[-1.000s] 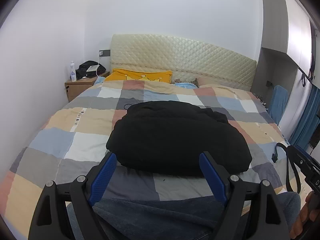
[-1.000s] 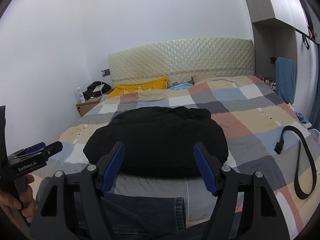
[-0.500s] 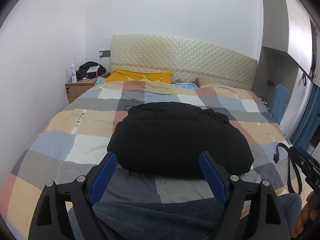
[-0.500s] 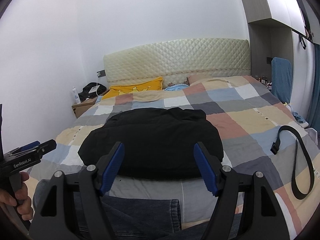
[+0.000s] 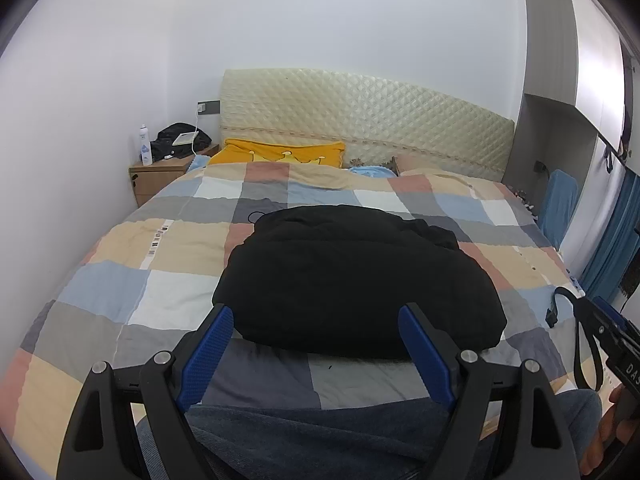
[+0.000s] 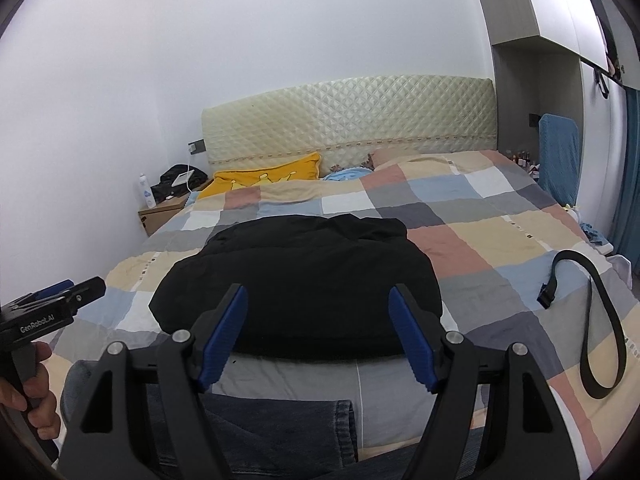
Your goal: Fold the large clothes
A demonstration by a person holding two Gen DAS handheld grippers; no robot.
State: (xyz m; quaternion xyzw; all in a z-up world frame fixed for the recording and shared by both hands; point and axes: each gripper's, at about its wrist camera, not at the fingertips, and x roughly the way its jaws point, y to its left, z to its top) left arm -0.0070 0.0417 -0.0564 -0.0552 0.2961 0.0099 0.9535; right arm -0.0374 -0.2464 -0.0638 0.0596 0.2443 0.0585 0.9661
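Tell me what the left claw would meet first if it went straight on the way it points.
Probably the near edge of the puffy black garment folded on the checked patchwork quilt. The open left claw frames that edge with nothing between; depth is unclear, so it might touch the quilt just before it.

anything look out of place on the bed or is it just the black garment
Mostly tidy. The black garment lies folded in a bundle mid-bed on the checked quilt. The odd item is a black belt, left in a loose loop near the bed's right edge, apart from the garment. Both grippers are empty.
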